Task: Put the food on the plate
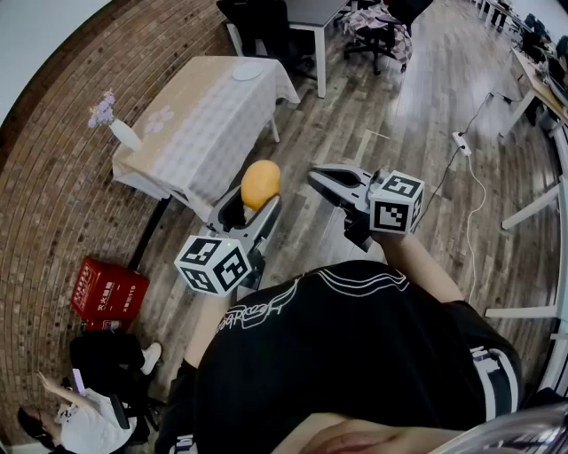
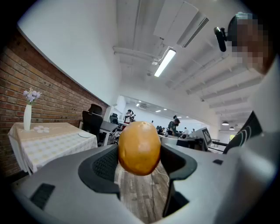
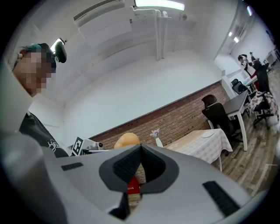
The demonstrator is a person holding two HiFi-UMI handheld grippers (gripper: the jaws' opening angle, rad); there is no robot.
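Observation:
My left gripper is shut on a round orange-yellow piece of food, held in the air over the wooden floor. In the left gripper view the food sits squeezed between both dark pads. The white plate lies at the far end of a cloth-covered table; it also shows as the plate ahead and left, and the plate in the right gripper view. My right gripper hovers to the right of the food, shut with nothing in it.
A white vase with flowers stands at the table's near-left corner. A red box sits on the floor by the brick wall, a seated person below it. Office chairs and a desk stand behind the table. A power strip lies right.

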